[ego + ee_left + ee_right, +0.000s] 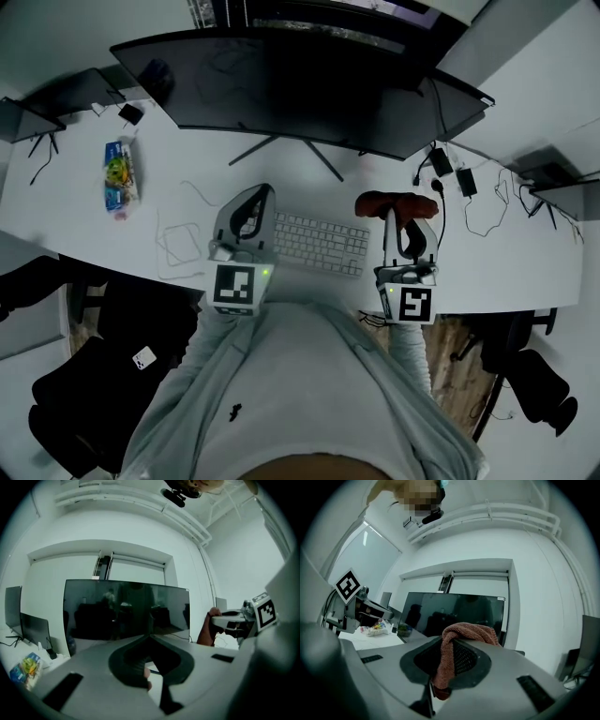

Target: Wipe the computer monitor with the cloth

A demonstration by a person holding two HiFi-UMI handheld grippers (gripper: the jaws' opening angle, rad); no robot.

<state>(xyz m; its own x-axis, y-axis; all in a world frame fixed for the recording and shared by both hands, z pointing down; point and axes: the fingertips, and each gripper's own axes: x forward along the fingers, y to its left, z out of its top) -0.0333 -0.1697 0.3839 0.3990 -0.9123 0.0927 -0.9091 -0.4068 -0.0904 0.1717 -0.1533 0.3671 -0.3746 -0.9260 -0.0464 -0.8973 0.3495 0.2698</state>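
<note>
A wide, dark, switched-off monitor (300, 94) stands on a V-shaped foot at the back of the white desk (84, 220). It fills the middle of the left gripper view (126, 611) and of the right gripper view (440, 609). My right gripper (405, 220) hovers over the desk's front edge, right of the keyboard (319, 242), well short of the screen. It is shut on a reddish-brown cloth (394, 202), which drapes over the jaws (445, 663). My left gripper (247, 214) hangs over the keyboard's left end with its jaws closed together and nothing between them (150, 639).
A colourful snack packet (120, 173) and a white cable loop (178, 246) lie at the left of the desk. Black adapters and cords (450, 169) lie at the right. Smaller monitors stand at the far left (28, 117) and far right (562, 187). Black chairs (84, 403) stand below.
</note>
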